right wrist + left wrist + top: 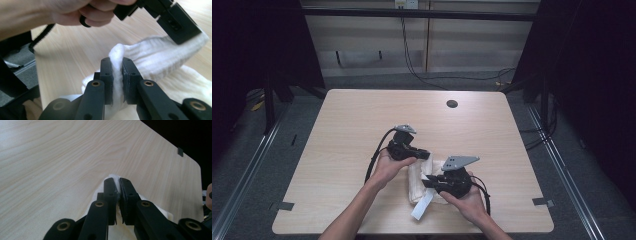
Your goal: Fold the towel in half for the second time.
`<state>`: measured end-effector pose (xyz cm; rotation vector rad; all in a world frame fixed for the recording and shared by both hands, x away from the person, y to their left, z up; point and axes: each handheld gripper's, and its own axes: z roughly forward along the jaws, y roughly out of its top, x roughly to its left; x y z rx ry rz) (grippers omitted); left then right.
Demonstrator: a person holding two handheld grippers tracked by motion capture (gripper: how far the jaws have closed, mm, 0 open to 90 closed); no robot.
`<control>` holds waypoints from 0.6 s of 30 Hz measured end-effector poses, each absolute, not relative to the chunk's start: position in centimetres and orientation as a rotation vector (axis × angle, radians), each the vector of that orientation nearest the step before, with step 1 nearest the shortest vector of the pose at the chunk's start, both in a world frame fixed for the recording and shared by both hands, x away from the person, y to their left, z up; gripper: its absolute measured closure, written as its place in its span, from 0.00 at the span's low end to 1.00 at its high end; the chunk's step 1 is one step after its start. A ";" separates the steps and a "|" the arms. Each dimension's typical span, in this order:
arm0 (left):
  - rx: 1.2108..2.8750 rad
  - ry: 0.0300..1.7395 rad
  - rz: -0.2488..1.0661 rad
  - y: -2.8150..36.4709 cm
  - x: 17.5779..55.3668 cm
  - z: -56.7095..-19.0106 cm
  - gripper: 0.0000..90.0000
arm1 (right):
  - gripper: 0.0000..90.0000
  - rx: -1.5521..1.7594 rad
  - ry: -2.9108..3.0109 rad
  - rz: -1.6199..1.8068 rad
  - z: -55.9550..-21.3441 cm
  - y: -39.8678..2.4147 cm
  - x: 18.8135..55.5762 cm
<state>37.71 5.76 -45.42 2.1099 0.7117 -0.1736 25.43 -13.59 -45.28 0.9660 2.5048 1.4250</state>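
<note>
Here, unmarked white towel (160, 50) in both grippers

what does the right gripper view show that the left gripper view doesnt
The right gripper view alone shows the person's left hand and the left gripper pinching the far end of the white cloth. The left gripper view alone shows a long stretch of bare table and its rounded corner. In both, black jaws are shut on a fold of that cloth.
</note>
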 end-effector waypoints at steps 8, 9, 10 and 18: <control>2.140 0.745 -0.185 4.8 38.0 -46.8 0.94 | 0.89 1.008 2.526 1.382 -47.1 -14.2 25.7; 2.150 0.743 -0.177 4.7 37.9 -46.9 0.94 | 0.89 1.006 2.537 1.369 -47.3 -14.3 25.7; 2.160 0.740 -0.176 4.4 37.9 -47.1 0.94 | 0.89 1.010 2.540 1.355 -47.5 -14.3 25.6; 2.130 0.767 -0.225 4.1 37.9 -48.4 0.93 | 0.87 1.007 2.548 1.322 -48.0 -14.7 25.6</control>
